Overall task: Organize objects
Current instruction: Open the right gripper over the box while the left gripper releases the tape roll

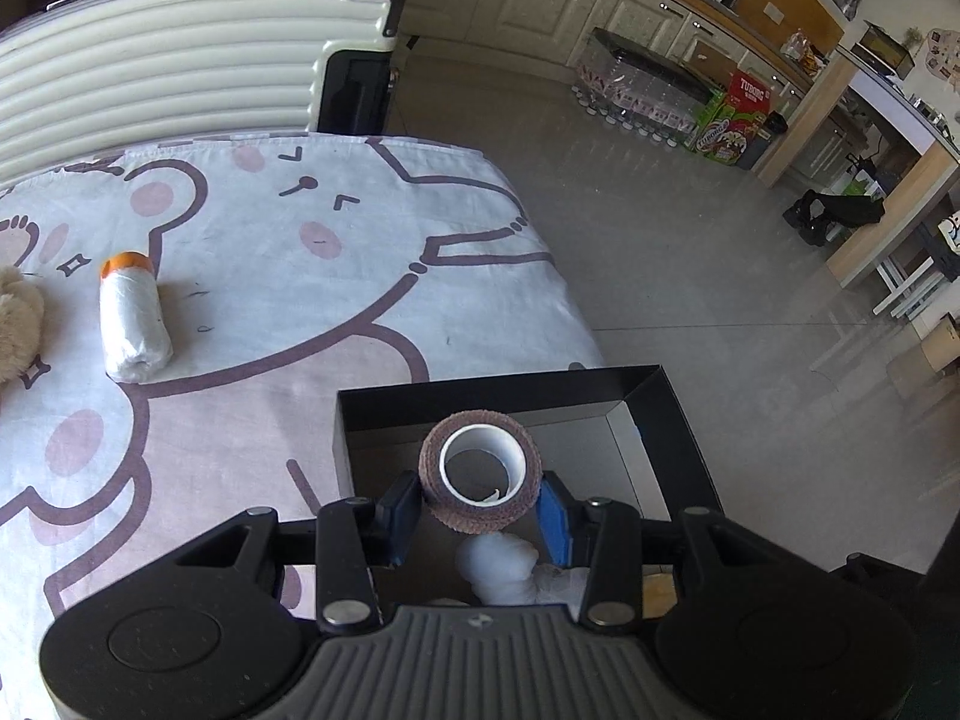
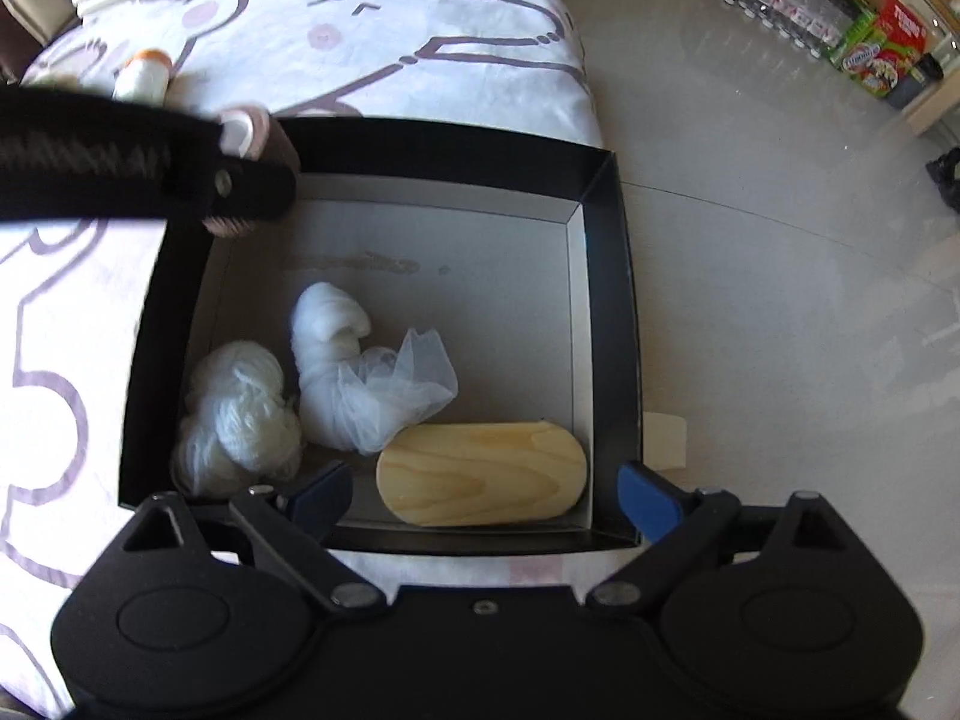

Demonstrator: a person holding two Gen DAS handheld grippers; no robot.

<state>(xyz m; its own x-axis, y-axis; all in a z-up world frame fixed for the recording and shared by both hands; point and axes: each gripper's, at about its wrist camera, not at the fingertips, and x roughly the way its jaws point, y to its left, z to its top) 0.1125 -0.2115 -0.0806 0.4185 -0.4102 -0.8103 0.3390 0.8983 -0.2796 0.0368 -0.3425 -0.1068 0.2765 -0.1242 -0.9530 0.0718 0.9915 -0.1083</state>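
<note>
My left gripper [image 1: 480, 495] is shut on a brown tape roll [image 1: 480, 483] with a white core, held above the black box [image 1: 690, 420]. From the right wrist view that roll [image 2: 258, 132] hangs over the box's far left corner [image 2: 606, 192]. Inside the box lie a white yarn ball [image 2: 240, 414], a white mesh bundle [image 2: 360, 372] and a wooden block [image 2: 483, 474]. My right gripper [image 2: 486, 495] is open over the box's near edge, above the wooden block and not touching it. A white roll with an orange end [image 1: 132, 318] lies on the tablecloth.
A cartoon-printed cloth [image 1: 270, 276] covers the table, whose right edge drops to the grey floor [image 1: 690, 252]. A cream suitcase [image 1: 180, 54] stands behind the table. A beige plush item [image 1: 18, 324] shows at the left edge. Cabinets and drink cartons [image 1: 735, 120] stand far off.
</note>
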